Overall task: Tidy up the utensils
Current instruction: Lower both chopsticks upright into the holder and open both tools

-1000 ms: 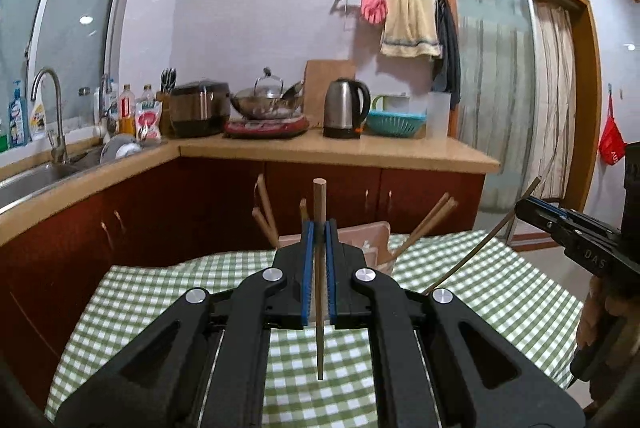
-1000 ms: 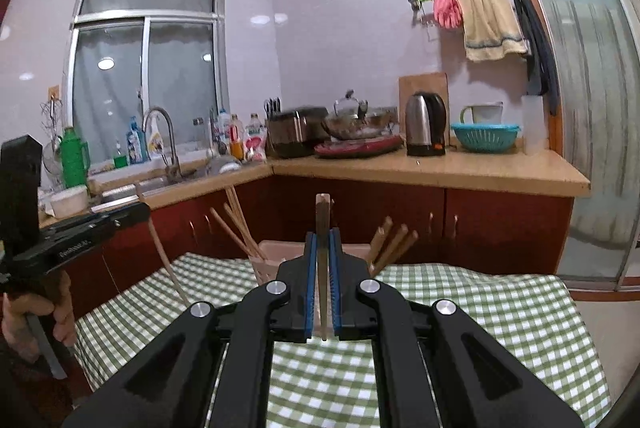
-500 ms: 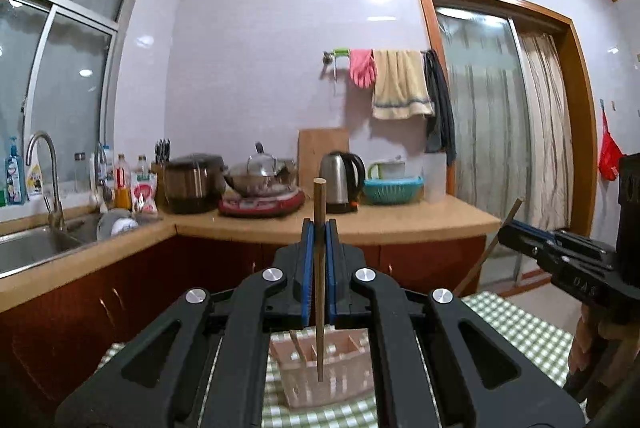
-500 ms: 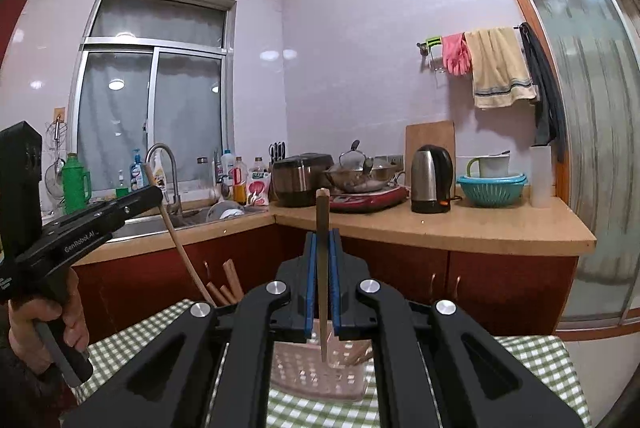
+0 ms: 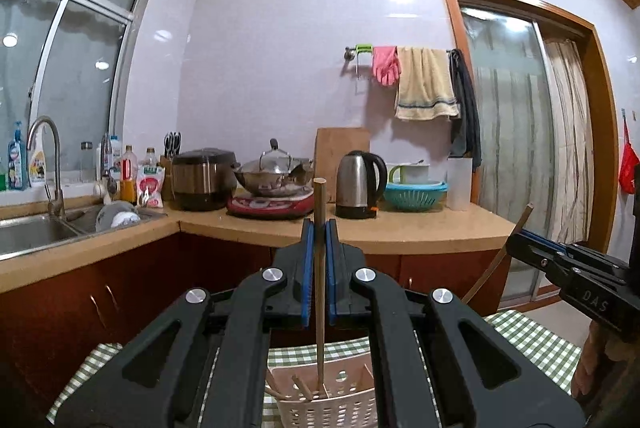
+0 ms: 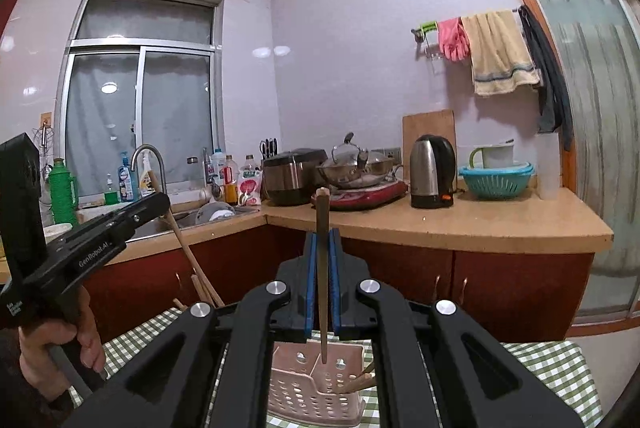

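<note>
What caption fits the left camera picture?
Left gripper holds a chopstick upright above the pink basket.

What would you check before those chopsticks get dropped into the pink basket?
1. Left gripper clamped on its chopstick: ok.
2. Right gripper clamped on its chopstick: ok.
3. Both chopsticks upright: ok.
4. Left tip inside the basket: ok.
5. Right tip over the basket: ok; whether it is below the rim, cannot tell.
6. Compartment under each tip free of other chopsticks: cannot tell.
</note>
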Demonstrator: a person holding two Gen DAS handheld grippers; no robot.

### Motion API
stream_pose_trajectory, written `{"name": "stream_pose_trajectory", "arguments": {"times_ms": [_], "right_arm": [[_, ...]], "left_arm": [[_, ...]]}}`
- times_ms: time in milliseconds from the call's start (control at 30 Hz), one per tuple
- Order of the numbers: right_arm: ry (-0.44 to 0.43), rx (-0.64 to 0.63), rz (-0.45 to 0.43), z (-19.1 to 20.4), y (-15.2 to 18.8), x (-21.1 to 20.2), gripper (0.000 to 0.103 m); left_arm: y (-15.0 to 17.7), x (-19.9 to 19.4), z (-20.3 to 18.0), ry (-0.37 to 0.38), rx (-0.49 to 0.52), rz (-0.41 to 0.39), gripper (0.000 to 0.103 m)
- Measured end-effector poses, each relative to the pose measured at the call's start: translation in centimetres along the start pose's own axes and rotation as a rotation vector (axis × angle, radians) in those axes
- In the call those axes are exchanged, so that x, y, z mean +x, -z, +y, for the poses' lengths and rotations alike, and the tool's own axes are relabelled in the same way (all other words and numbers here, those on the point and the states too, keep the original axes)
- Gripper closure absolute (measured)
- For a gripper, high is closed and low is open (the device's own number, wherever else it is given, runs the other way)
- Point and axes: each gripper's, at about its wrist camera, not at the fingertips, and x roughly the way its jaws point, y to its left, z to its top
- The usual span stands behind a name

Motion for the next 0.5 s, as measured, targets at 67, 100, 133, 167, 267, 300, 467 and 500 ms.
{"name": "stream_pose_trajectory", "arguments": {"times_ms": [67,100,133,167,267,300,467,500], "right_arm": [[0.000,0.003,0.017,-0.1,0.6,0.7,0.096],[0.002,0.003,0.028,-0.2,1.0,1.1,0.096],[0.003,0.002,0.035,-0.2,1.3,1.4,0.096],[0.003,0.003,0.045,-0.3,1.6,1.7,0.096],[0.006,0.006,0.075,-0.4,2.7,2.6,0.096],[0.006,0.008,0.084,-0.4,3.0,2.9,0.096],[0.006,0.019,0.133,-0.6,4.7,4.2,0.096],[0.007,0.018,0.139,-0.7,4.9,4.4,0.096]], "left_arm": [[0.8,0.5,0.2,0.001,-0.004,0.017,0.097],[1.2,0.8,0.2,0.001,-0.005,0.026,0.097],[1.7,1.2,0.3,0.001,-0.006,0.039,0.097],[2.1,1.5,0.4,0.001,-0.008,0.049,0.097],[3.3,2.4,0.7,-0.002,-0.009,0.078,0.097],[3.7,2.7,0.8,-0.002,-0.012,0.086,0.097],[5.6,3.9,1.5,0.001,-0.025,0.120,0.097],[5.9,4.1,1.5,0.002,-0.024,0.123,0.097]]}}
